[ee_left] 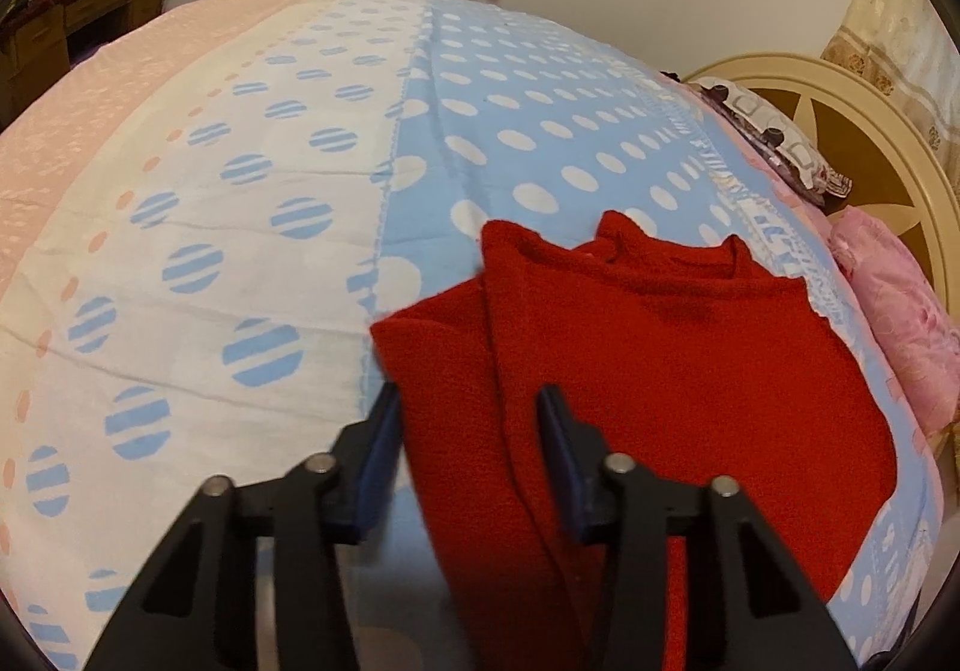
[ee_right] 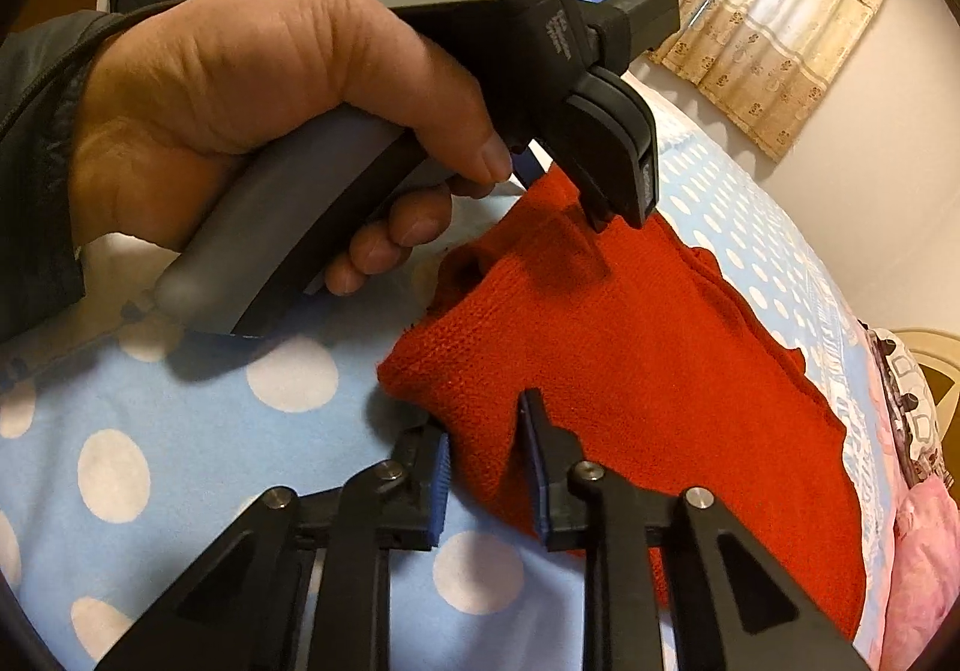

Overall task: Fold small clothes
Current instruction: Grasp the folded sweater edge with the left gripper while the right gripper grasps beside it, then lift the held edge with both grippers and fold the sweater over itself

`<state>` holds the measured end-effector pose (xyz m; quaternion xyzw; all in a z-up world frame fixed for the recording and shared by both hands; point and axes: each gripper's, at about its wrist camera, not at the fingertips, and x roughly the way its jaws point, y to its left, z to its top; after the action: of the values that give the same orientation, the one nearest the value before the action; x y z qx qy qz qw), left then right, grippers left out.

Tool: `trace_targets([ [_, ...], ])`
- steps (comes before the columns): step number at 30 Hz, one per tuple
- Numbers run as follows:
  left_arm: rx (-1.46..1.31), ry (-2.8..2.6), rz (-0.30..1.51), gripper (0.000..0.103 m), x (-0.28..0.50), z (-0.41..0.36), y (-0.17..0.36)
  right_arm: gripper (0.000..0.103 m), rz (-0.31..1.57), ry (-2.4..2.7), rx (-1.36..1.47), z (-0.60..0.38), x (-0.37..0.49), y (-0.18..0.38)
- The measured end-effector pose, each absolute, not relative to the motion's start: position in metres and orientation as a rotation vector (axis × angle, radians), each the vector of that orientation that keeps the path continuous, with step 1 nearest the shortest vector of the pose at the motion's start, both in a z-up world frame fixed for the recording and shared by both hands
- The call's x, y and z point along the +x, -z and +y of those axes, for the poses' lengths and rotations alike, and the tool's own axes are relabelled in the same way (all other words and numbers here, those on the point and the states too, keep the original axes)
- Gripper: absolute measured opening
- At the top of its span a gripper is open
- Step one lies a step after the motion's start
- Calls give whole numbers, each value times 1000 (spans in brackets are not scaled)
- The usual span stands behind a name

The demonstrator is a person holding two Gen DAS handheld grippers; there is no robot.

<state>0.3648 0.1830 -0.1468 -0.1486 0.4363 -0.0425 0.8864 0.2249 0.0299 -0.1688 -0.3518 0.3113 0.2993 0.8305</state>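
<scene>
A red knit garment point(ee_left: 660, 359) lies partly folded on the dotted bedcover point(ee_left: 240, 191), collar toward the headboard. My left gripper point(ee_left: 467, 413) stands over its near left part, with a folded strip of red cloth filling the gap between the narrowed jaws; the pads do not visibly squeeze it. In the right wrist view the garment point(ee_right: 660, 383) spreads to the right. My right gripper point(ee_right: 486, 431) straddles its near edge, jaws narrow, cloth between them without clear pressing. A hand point(ee_right: 240, 89) holds the left gripper point(ee_right: 576, 197), tips down on the cloth's far corner.
The blue and white dotted bedcover point(ee_right: 180, 431) stretches left and ahead. A pink pillow point(ee_left: 900, 323) and a patterned pillow point(ee_left: 774, 131) lie by the cream headboard point(ee_left: 870, 143) on the right. A cluttered wooden desk point(ee_left: 78, 11) stands far left; curtains point(ee_right: 762, 23) hang on the wall.
</scene>
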Motion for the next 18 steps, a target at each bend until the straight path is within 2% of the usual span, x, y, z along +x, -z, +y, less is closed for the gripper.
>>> trace_targets([
  [4,-320,103,894,34,364,180,148,20,659,-633,-750,31,223,170],
  [7,-340,130,899,22,365,181,147,15,666,-635,-721,28,223,167],
  [18,-450,134,917,18,369,191,143,12,677,-663,-544,3,238,146],
])
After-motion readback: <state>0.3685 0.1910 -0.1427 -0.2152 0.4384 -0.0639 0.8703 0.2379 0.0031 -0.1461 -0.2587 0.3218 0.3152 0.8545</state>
